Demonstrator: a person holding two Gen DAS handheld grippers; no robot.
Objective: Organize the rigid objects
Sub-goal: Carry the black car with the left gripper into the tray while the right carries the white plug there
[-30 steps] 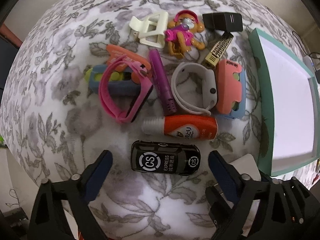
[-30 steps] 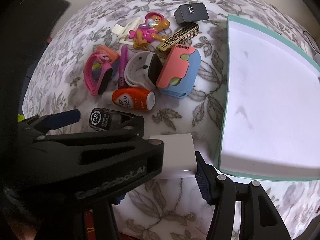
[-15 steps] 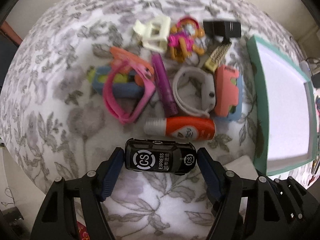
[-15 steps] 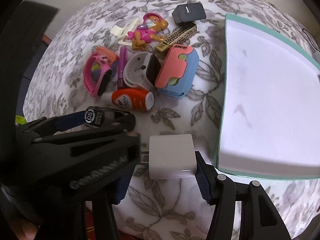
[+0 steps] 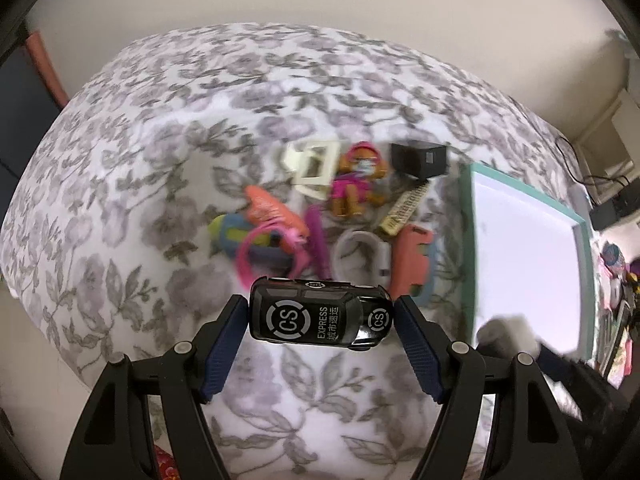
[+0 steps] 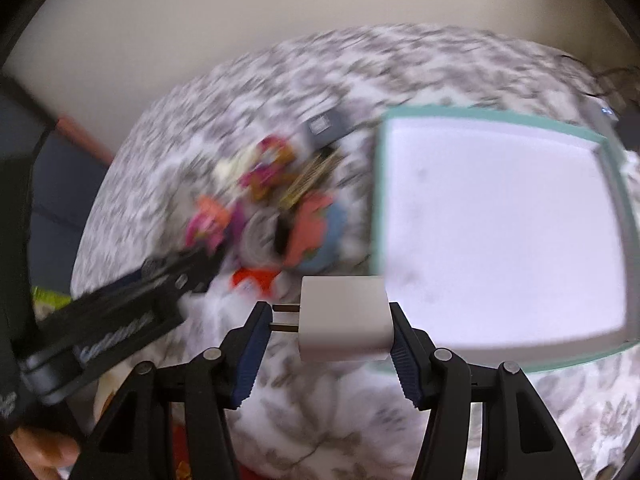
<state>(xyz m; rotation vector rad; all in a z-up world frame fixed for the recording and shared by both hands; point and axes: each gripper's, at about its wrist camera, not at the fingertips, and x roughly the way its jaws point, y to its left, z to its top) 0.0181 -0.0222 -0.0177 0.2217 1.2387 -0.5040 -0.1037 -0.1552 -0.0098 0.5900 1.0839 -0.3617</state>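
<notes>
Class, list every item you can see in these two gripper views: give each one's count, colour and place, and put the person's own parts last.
Toy car: 1, black, in the left gripper.
Charger: 1, white, in the right gripper.
Tray: 1, white with teal rim, right of the pile.
Dog figure: 1, orange and pink, far side of the pile.
Clip: 1, cream, left of the dog figure.
Adapter: 1, black, right of the dog figure.
Comb: 1, gold, beside the tray.
Watches: 2, pink and white, mid-pile.
Tube: 1, orange and white, near edge of the pile.
Cloth: 1, floral grey, under everything.
Left gripper: 1, black, shut on the toy car.
Right gripper: 1, black, shut on the charger.
</notes>
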